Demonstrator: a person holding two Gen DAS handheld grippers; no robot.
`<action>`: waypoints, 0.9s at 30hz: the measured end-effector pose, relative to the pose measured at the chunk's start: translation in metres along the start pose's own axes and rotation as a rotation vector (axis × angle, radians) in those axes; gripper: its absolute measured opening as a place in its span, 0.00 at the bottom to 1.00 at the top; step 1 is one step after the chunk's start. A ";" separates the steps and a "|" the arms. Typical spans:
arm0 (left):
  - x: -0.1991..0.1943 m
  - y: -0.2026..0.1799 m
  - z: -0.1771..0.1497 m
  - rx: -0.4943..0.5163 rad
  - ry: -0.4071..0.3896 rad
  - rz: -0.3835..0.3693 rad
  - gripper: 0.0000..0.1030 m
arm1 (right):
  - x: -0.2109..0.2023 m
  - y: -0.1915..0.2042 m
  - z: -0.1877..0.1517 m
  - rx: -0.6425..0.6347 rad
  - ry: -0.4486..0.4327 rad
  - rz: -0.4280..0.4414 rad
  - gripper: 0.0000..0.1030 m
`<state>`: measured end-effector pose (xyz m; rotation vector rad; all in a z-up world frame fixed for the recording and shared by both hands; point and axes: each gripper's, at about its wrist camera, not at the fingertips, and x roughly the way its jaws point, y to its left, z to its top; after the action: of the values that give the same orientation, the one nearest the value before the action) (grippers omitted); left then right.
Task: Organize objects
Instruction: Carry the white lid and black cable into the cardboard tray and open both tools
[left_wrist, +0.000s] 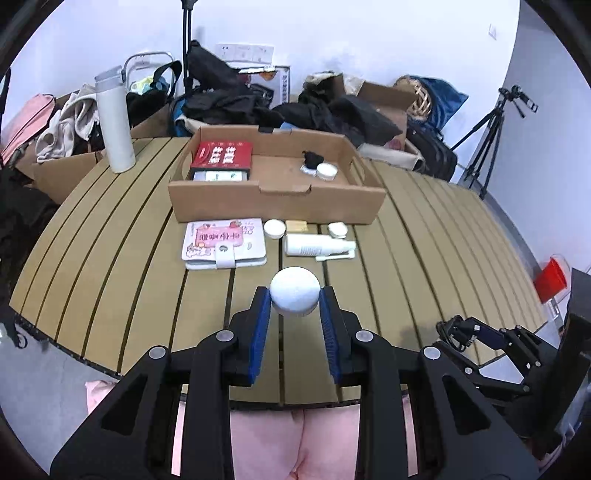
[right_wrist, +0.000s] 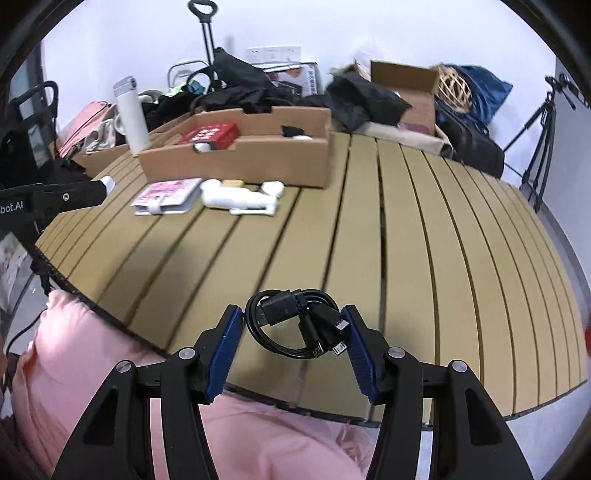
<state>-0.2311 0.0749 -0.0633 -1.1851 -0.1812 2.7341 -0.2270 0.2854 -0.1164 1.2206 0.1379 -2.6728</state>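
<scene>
Two grippers are loaded, and the cardboard tray at the middle of the slatted tabletop serves as the landmark for everything below.

- Left of the tray's front wall and just before it lies a white-and-pink notebook with a snap tab: flat, stiff, light, best taken by a long edge.
- Directly in front of the tray, nearer the person, the left gripper is clenched on a round white jar, blue pads pressing its opposite sides. It looks smooth and rigid, so it could slip or roll; the grip across its widest part is the sound one.
- Between jar and tray lie a small white lid-like disc, a tan block, a white bottle on its side and a small white case. The bottle would roll, so take it across the body.
- Inside the tray sit a red box at the left and, toward the right, a dark object beside another white jar.
- Right of the tray and well toward the tabletop's near edge, the right gripper is grasping a coiled black cable. Whether both pads truly bite is hard to tell, since the coil's loops and plugs hang loosely between them. It is limp and light; holding the bundled middle keeps the ends from trailing.
</scene>
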 end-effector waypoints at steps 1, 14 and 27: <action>-0.004 -0.001 0.001 0.002 -0.013 -0.005 0.23 | -0.004 0.001 0.003 0.005 -0.006 0.005 0.57; 0.000 0.023 0.095 0.001 -0.069 -0.113 0.23 | -0.013 -0.022 0.104 0.042 -0.119 0.069 0.57; 0.213 0.057 0.229 -0.013 0.047 -0.071 0.23 | 0.205 -0.009 0.294 0.137 0.062 0.213 0.57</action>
<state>-0.5474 0.0486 -0.0692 -1.2210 -0.2315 2.6456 -0.5771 0.2155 -0.0787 1.2794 -0.1599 -2.4954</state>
